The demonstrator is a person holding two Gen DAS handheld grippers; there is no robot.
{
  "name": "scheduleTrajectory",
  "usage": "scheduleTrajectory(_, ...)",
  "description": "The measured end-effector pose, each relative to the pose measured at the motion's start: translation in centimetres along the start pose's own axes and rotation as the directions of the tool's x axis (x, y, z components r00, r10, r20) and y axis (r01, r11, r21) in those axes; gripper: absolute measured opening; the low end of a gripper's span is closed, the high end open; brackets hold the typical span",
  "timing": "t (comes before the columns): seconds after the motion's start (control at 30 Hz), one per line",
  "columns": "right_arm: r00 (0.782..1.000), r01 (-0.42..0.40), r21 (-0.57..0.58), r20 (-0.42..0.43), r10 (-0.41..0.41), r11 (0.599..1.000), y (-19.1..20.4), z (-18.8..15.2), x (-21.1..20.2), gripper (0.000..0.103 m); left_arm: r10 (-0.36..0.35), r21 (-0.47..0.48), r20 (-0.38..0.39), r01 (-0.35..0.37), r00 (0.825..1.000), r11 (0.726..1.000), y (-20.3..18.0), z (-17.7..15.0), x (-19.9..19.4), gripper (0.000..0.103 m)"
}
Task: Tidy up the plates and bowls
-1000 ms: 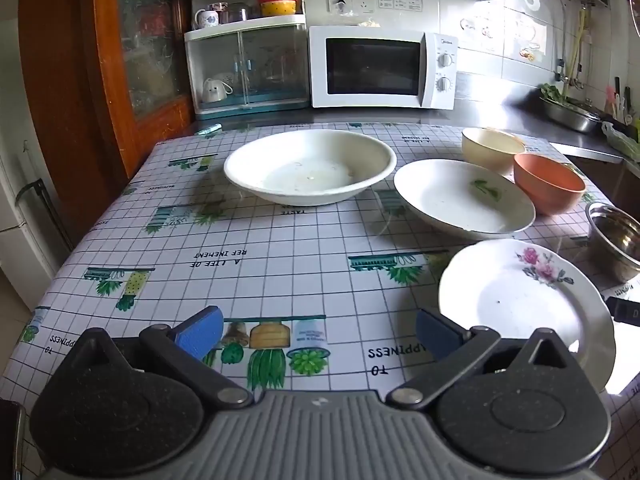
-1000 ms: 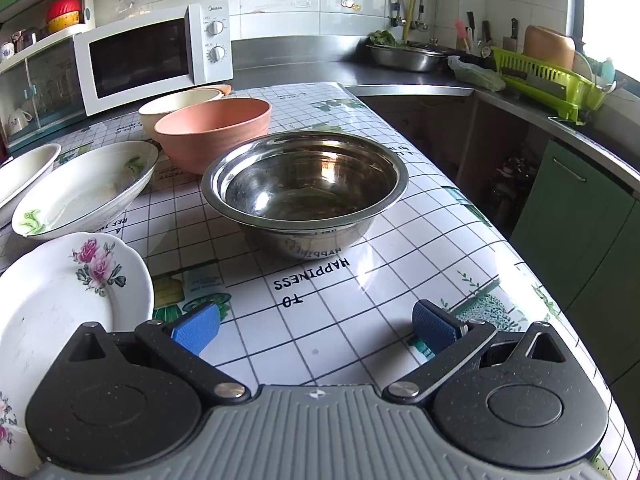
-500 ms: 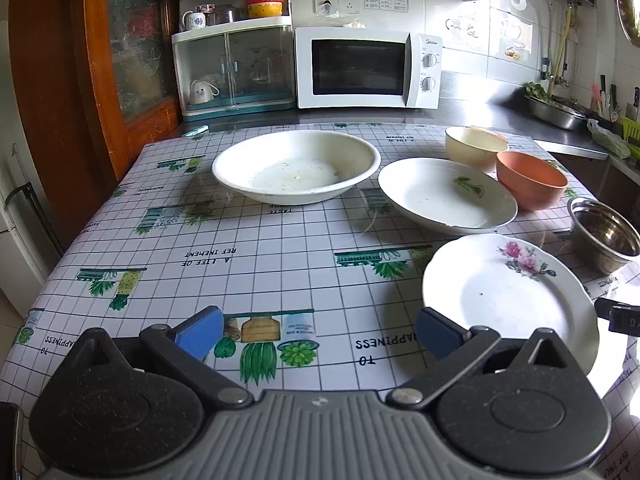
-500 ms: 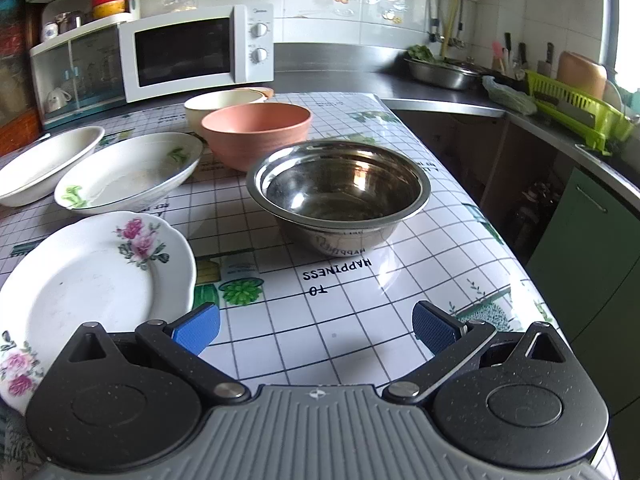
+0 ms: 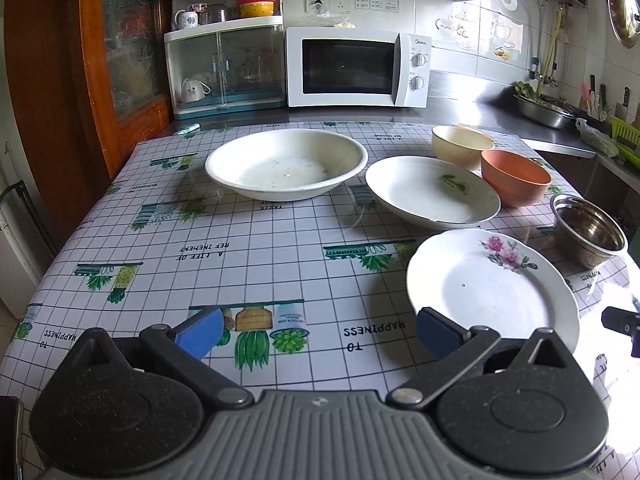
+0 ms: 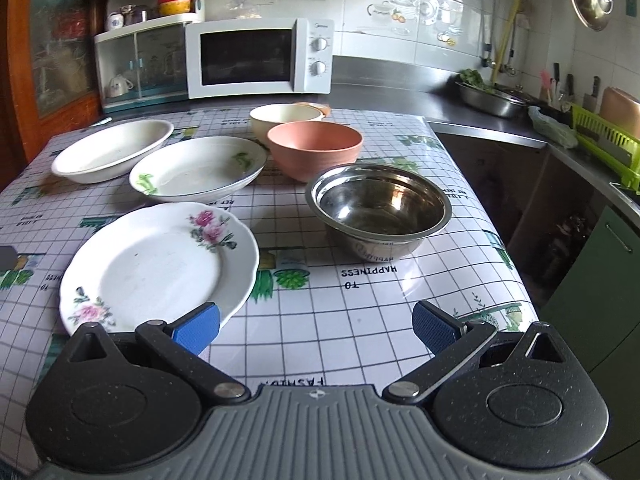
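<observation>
Here, checked tablecloth (image 5: 280,248) w/ microwave (image 5: 356,66) behind, kitchen.

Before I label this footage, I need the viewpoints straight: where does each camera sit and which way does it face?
Left wrist: rides the left gripper, facing the microwave across the table; its open jaws show.
Right wrist: rides the right gripper, facing the steel bowl; its open jaws show.
Shared: the flowered plate, the microwave, every dish.
</observation>
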State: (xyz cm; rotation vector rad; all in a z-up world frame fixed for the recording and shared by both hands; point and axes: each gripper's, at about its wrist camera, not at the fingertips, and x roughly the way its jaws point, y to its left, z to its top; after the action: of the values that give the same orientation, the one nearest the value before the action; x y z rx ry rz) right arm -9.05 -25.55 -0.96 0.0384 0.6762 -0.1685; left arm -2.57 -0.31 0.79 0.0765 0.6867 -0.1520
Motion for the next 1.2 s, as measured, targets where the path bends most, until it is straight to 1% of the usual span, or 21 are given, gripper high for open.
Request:
scheduleTrajectory(0.13,1.000,-0.029,-0.019,-0.010,0.029,0.999,0.1,-0.4,-1.0,0.103,-0.008,0.008,-0.002,0.008,1.000,1.000,-0.1,0.0,-0.3,0.103)
scheduleTrajectory(0.37,0.999,-0.031,-0.065,-0.011,0.030,0.997,0.5,-0.7,-2.4,0.103,-0.017,0.021,-0.009,0.017,1.000,1.000,0.0,-0.2,-0.7,0.103)
scheduleTrajectory(0.63,0.999,-0.048,-0.065,-0.018,0.046,0.997,0.6,-0.9,-3.2,0.103,-0.038,0.043,-0.018,0.039,0.999,0.998,-0.1,-0.7,-1.2,0.103)
scheduleTrajectory(0.8,0.999,-0.047,-0.069,-0.015,0.046,0.997,0.6,-0.9,-3.4,0.103,-0.056,0.056,-0.015,0.057,0.998,0.997,-0.5,-0.8,-1.4,0.103)
scheduleTrajectory(1.2,0.999,-0.049,-0.079,-0.003,0.049,0.996,0.9,-0.7,-4.1,0.103,-0.075,0.065,-0.023,0.076,0.997,0.995,-1.1,-0.9,-2.0,0.103)
